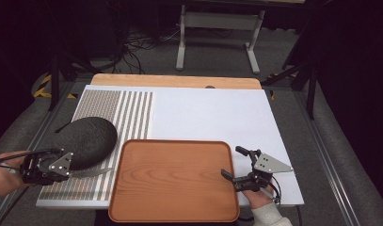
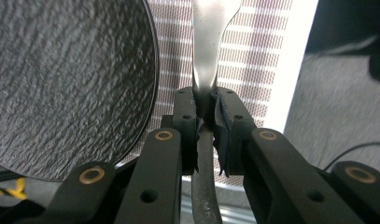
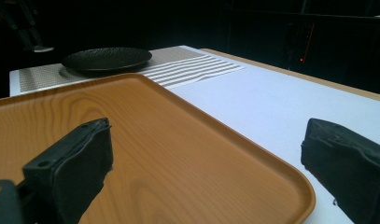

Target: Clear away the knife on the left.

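Nearest you, the wooden tray (image 1: 175, 181) lies bare. At its right edge your right gripper (image 1: 241, 165) stands released. Near left, your left gripper (image 2: 205, 109) is clenched on a metal utensil (image 2: 207, 51), just beside the bare black plate (image 1: 85, 141) farther left.

This looks like a lab or recording studio rather than a home. The white surface (image 1: 217, 117) stands on a grey carpeted floor (image 1: 212, 52), hemmed in by black curtains (image 1: 354, 70) at 9 and 3 o'clock. At 12 o'clock stands a grey metal table frame (image 1: 219, 28), with loose cables (image 1: 142, 44) on the floor at 11 o'clock. Yellow-and-black hazard tape (image 1: 43, 87) marks the floor at 10 o'clock, and metal rails (image 1: 330, 160) run along the surface's sides.
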A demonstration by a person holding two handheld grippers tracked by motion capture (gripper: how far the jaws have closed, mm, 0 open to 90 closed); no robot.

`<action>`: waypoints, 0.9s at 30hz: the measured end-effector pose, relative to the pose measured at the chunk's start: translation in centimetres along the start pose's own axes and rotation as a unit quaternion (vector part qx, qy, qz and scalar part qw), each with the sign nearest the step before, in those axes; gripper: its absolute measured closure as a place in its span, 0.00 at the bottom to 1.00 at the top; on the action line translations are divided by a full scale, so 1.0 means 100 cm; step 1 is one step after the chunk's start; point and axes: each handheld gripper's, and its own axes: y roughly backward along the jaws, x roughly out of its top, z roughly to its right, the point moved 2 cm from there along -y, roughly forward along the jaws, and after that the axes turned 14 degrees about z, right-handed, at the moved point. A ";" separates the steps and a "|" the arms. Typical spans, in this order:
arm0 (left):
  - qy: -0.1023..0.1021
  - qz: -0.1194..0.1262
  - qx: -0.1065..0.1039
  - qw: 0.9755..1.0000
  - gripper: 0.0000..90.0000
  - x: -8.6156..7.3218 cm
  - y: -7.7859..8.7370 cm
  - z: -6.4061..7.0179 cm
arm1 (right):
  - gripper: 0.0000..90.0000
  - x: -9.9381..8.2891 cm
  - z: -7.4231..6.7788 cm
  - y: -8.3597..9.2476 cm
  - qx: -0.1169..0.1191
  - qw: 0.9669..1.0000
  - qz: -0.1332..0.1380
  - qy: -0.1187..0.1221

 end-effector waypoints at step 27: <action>0.206 0.137 -0.004 0.969 0.89 0.045 0.018 -0.007 | 0.03 0.000 0.001 0.001 -0.001 1.000 -0.001 -0.003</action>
